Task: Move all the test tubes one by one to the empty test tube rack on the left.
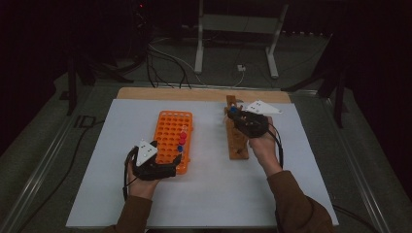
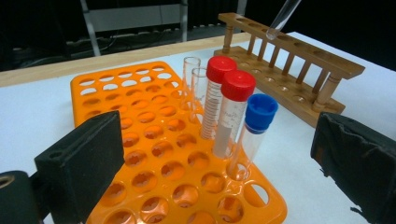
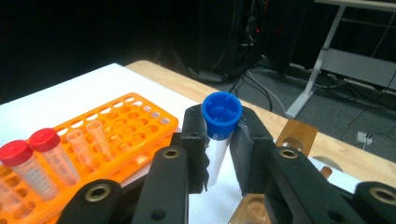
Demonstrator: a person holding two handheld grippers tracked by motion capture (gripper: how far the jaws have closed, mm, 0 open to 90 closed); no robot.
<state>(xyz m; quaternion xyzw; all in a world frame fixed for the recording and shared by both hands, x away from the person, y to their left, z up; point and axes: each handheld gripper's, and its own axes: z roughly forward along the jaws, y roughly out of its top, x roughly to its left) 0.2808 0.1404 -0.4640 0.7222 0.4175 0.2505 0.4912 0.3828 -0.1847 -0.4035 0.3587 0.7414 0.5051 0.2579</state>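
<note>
a white sheet covers the table. the right gripper is clamped on a blue-capped tube, held above the wooden rack. left of the wooden rack, the left gripper is spread wide astride the orange rack.

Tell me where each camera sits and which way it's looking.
High view: above the table, looking forward and down; both forearms and grippers show.
Left gripper view: rides the left gripper, facing the orange rack; its open fingers show.
Right gripper view: rides the right gripper, fingers clamping a blue-capped tube.
All views share the orange rack and wooden rack.
</note>
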